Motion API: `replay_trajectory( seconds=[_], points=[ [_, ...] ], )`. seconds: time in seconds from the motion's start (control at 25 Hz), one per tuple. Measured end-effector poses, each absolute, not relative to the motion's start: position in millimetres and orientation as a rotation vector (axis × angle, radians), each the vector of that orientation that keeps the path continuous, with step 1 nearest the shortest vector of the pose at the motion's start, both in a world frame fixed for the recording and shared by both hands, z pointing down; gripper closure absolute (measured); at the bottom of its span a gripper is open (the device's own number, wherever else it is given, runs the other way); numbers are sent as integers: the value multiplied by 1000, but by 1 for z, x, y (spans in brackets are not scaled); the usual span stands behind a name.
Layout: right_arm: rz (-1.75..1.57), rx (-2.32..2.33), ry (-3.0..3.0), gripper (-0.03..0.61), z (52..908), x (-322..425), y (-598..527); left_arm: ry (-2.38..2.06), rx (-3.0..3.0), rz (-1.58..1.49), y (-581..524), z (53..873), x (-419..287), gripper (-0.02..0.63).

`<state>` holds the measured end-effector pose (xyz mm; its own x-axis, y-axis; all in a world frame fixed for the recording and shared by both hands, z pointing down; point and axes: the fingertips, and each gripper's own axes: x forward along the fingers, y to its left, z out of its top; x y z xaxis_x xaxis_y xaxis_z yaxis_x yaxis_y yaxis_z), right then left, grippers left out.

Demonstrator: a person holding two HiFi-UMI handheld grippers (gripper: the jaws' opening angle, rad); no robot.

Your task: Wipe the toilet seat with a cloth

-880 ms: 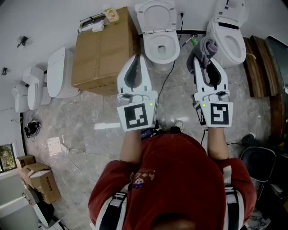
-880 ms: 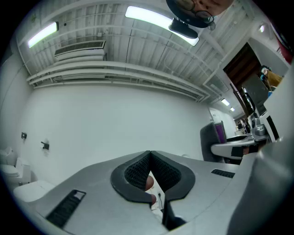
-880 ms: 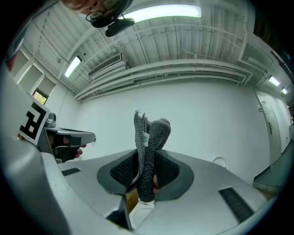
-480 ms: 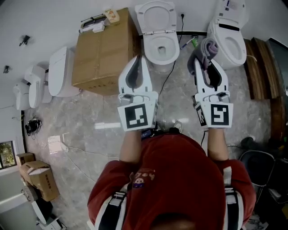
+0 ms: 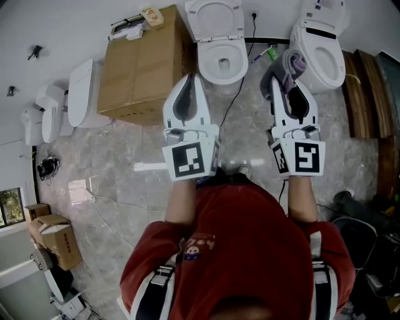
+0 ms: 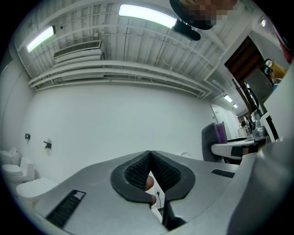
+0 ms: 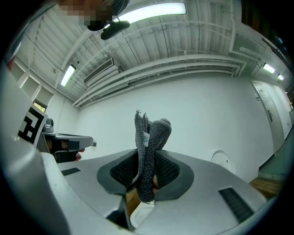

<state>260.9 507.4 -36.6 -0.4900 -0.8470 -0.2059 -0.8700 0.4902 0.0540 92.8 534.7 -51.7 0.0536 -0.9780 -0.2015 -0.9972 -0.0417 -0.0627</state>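
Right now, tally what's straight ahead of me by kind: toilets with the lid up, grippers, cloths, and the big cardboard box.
toilets with lid up: 2
grippers, the left gripper and the right gripper: 2
grey cloth, clamped in the right one: 1
big cardboard box: 1
Total: 6

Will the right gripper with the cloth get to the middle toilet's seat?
Probably yes: the right gripper, shut on the cloth, has only floor and a thin cable before the toilet, whose lid is up.
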Motion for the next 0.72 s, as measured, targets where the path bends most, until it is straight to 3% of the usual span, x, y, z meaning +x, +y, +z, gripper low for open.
replay_trajectory(
  seconds=[0.72],
  points=[
    [229,-1487,2632,483,-13,225,420,2082,-2124,177,450,-30,55,601]
  ],
)
